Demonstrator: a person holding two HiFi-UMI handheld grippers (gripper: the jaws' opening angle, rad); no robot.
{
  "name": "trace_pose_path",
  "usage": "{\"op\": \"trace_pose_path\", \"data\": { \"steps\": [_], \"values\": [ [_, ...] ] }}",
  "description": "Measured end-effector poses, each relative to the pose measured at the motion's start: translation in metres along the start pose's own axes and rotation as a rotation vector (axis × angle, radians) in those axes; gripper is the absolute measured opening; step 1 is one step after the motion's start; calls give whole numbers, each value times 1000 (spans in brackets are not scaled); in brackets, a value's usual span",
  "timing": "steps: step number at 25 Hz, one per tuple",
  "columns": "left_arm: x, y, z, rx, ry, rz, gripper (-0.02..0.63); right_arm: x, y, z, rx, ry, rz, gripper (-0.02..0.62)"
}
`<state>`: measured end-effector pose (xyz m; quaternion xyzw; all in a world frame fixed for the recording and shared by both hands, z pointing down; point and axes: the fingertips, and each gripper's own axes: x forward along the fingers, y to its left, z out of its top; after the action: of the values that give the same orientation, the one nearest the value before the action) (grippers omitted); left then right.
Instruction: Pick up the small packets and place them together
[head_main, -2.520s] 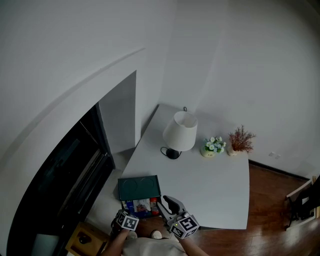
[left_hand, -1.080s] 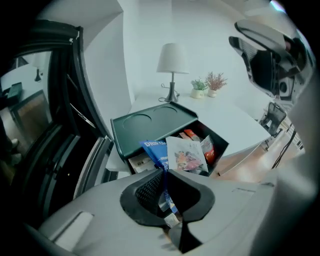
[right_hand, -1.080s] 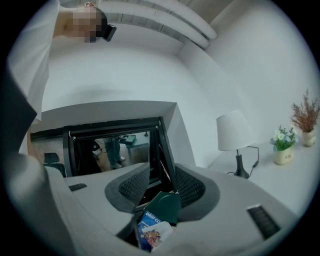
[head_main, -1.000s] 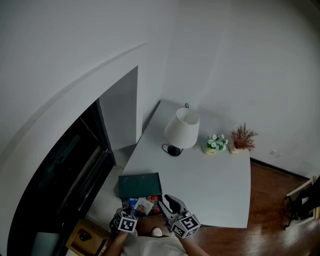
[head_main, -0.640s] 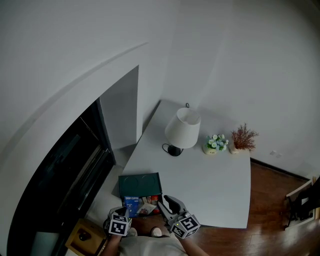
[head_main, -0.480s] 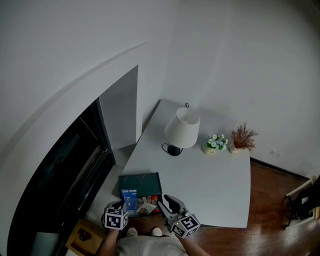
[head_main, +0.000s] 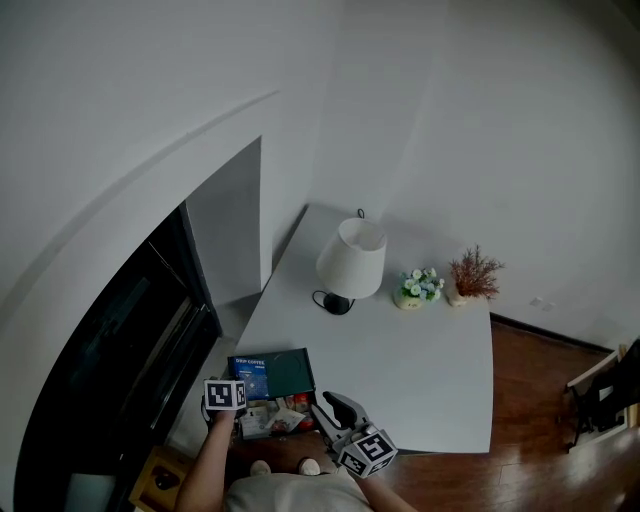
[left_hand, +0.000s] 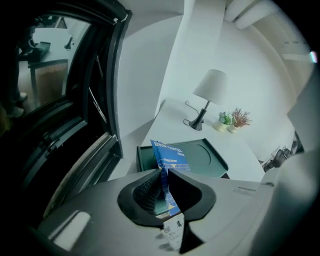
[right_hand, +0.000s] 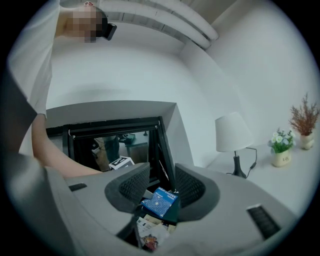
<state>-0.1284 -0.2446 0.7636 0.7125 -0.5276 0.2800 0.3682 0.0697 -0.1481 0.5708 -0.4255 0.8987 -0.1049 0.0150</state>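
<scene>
At the near corner of the white table (head_main: 400, 360), the left gripper (left_hand: 164, 172) held a blue packet (left_hand: 170, 152) upright above the dark green tray (left_hand: 205, 160). Its jaws had just eased a shade wider but remained pinched on the packet's lower half. The right gripper (right_hand: 162, 182) was held level beside it, its jaws apart and clamping nothing.

The step in hand appeared to be carrying the blue packet to the loose pile of packets (head_main: 268, 420) just on the near side of the tray. Doing that well would likely mean keeping the pinch firm on so thin a sleeve, lowering it flat against the pile before letting go, and keeping the right gripper clear of the path.

The dim head view left the number of packets in the pile unclear. The left gripper's jaws covered the blue packet's lower part. It was also uncertain whether the blue packet framed between the right gripper's jaws was the one being held.
</scene>
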Motion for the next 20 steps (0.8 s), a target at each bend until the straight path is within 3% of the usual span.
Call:
{"op": "trace_pose_path", "data": {
  "steps": [3,6,10,12,13,20],
  "values": [
    [4,4,-5,17,17,38,59,-4,-7,0,7,0,-22,153],
    [1,6,-5,4,-20,51,72,-4,-11,-1,11,0,-29,153],
    [-2,3,1,-15,-103,8,246,-1,-9,-1,10,1,-19,153],
    [-16,-4,14,-19,-192,-34,341,2,-5,-2,5,1,-7,153],
    [-26,-9,23,-14,-249,-54,356,3,-3,-1,-1,0,0,153],
    [-134,-46,72,100,-664,-114,356,9,0,9,-10,-30,15,153]
  ]
}}
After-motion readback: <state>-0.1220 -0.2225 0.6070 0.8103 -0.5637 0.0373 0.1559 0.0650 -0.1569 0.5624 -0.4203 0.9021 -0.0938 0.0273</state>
